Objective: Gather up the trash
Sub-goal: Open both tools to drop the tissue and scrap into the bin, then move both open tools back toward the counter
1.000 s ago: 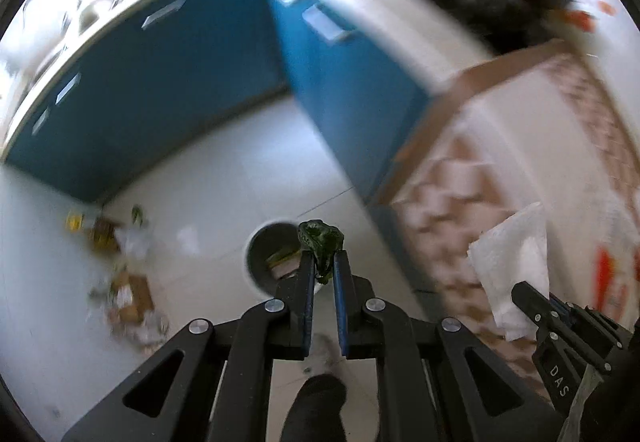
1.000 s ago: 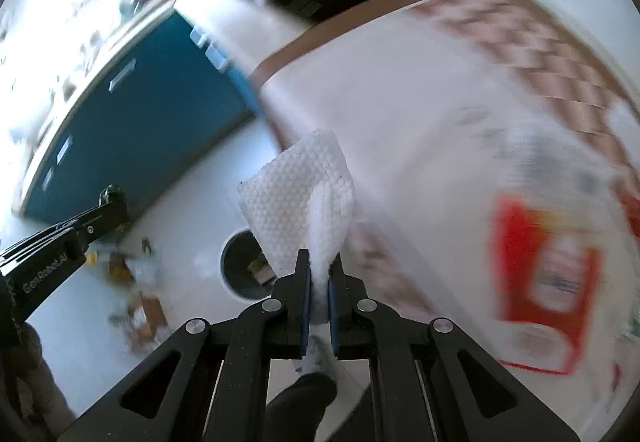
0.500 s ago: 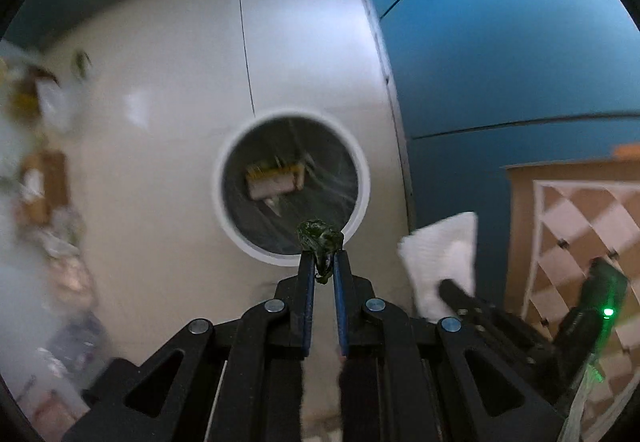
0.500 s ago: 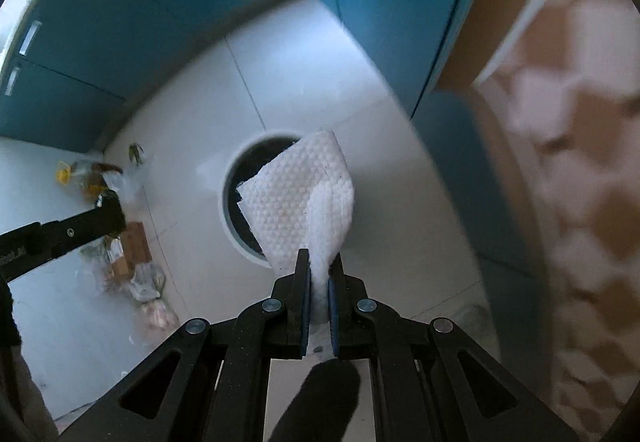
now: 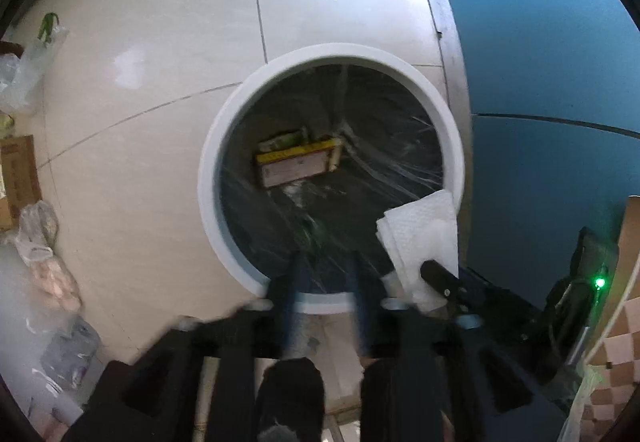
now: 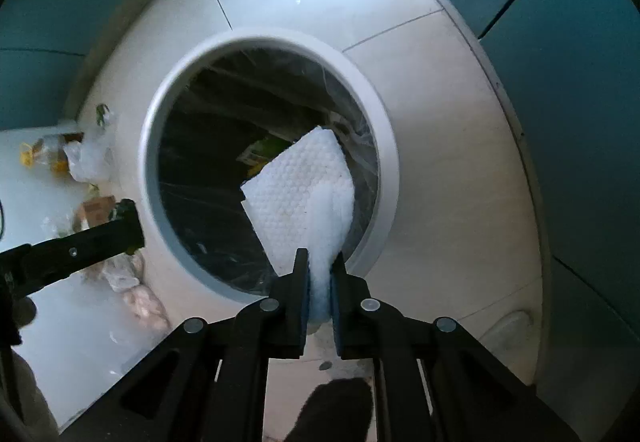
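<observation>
A round white-rimmed trash bin with a clear liner stands on the floor below both grippers; it also shows in the right wrist view. A cardboard box lies at its bottom. My left gripper is open and empty over the bin's near rim, blurred by motion; the green scrap is not clearly visible. My right gripper is shut on a white paper towel and holds it over the bin opening. The towel and the right gripper show at the right of the left wrist view.
Blue cabinet fronts stand close to the right of the bin. Loose trash lies on the pale tiled floor to the left: plastic bags, a cardboard box, more bags. A checkered surface's edge is at far right.
Both grippers have dropped closer to the bin. My left gripper has opened and the green scrap it held has left its fingers. The right still holds the towel.
</observation>
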Demonstrator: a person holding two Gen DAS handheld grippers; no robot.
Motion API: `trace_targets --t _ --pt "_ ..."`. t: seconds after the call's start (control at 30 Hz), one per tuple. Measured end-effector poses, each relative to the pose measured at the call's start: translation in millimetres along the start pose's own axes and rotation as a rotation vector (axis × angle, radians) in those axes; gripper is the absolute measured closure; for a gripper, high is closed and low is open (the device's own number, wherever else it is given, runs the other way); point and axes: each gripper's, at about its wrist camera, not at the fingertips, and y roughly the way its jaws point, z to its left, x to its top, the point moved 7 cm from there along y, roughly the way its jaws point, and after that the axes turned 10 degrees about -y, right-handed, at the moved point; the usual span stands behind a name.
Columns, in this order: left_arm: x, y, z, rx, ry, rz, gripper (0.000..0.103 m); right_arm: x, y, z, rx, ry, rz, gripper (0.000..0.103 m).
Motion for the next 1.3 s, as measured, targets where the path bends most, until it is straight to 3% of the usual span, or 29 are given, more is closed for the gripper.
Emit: trace_targets --t 0.03,0.07,0.1,0.2,0.23,0.3,0.37,0.53,0.73,1.3 --pt "0.7 -2.4 3.3 0.015 0.002 -0.022 0.022 -0.4 4.4 -0.2 -0.008 -0.004 0.008 0.079" --pt "1.0 -5.0 5.9 0.028 0.006 -0.039 0.012 -1.3 7.0 -1.3 -0.014 -0.006 0.014 0.067" --pt "0.4 -8.6 9.3 0.046 0.012 -0.059 0.012 -2.1 8.1 -2.2 -0.021 -0.004 0.015 0.054" --pt "-2.6 -16.8 15.8 0.095 0.034 -0.088 0.004 0.5 5.2 2.3 -0.033 -0.011 0.006 0.039" --pt "-3.5 -19.5 17.3 0.111 0.04 -0.101 0.003 0.6 1.8 3.7 -0.046 -0.022 0.003 0.035" --pt "-6.4 -29.8 21.0 0.142 0.05 -0.135 0.003 -0.4 -7.9 6.8 -0.071 -0.045 -0.009 0.016" --pt "-10.6 -45.0 25.7 0.174 0.051 -0.181 0.003 0.3 -18.8 13.6 -0.083 -0.059 -0.016 0.008" --pt "-22.4 -92.9 32.5 0.258 0.042 -0.283 0.003 -5.3 -57.8 25.6 -0.13 -0.083 -0.047 0.004" --pt "-52.1 -155.8 25.0 0.292 0.047 -0.355 0.003 -22.0 -124.3 40.5 -0.158 -0.086 -0.09 0.0" --pt "-174.1 -333.2 -11.5 0.231 0.099 -0.451 0.003 -100.7 -377.6 94.0 -0.176 -0.132 -0.245 0.0"
